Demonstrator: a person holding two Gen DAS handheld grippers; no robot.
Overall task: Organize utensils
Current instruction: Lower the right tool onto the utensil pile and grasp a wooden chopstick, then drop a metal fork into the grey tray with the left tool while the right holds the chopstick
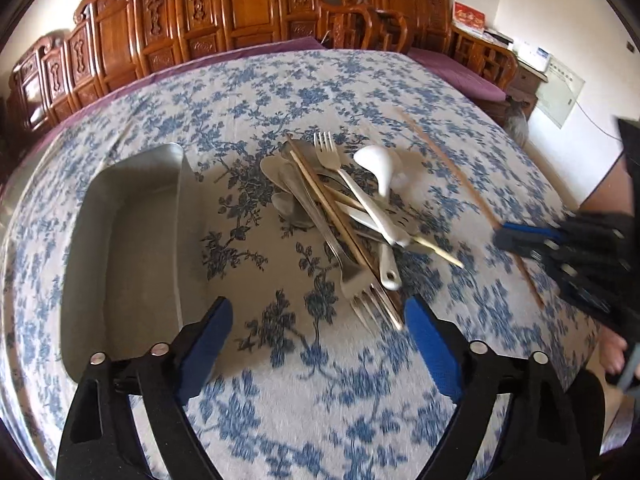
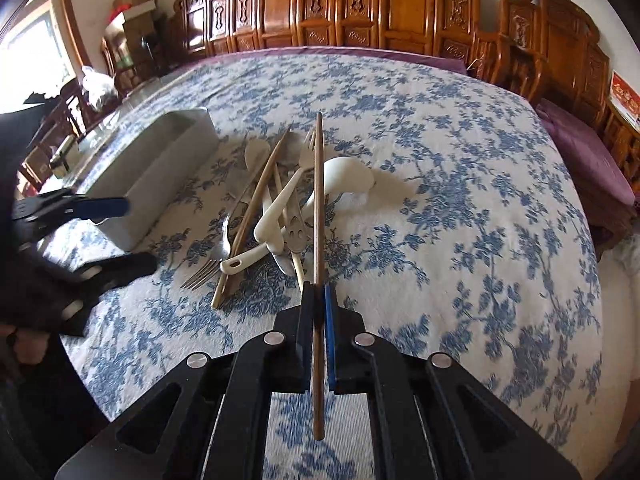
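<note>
A pile of utensils (image 1: 340,216) lies mid-table: metal forks, spoons, white ceramic spoons and chopsticks; it also shows in the right wrist view (image 2: 272,216). A metal tray (image 1: 132,256) stands left of the pile, and shows in the right wrist view (image 2: 160,172). My left gripper (image 1: 318,344) is open and empty, just in front of the pile. My right gripper (image 2: 319,304) is shut on a brown chopstick (image 2: 318,208), held above the table right of the pile; the left wrist view shows this chopstick (image 1: 460,176) and gripper (image 1: 516,240).
The table (image 2: 460,208) has a blue floral cloth. Carved wooden chairs (image 1: 240,12) line the far side. A purple cushion (image 1: 452,68) lies at the back right. A person's bare foot (image 1: 612,352) is beside the table's right edge.
</note>
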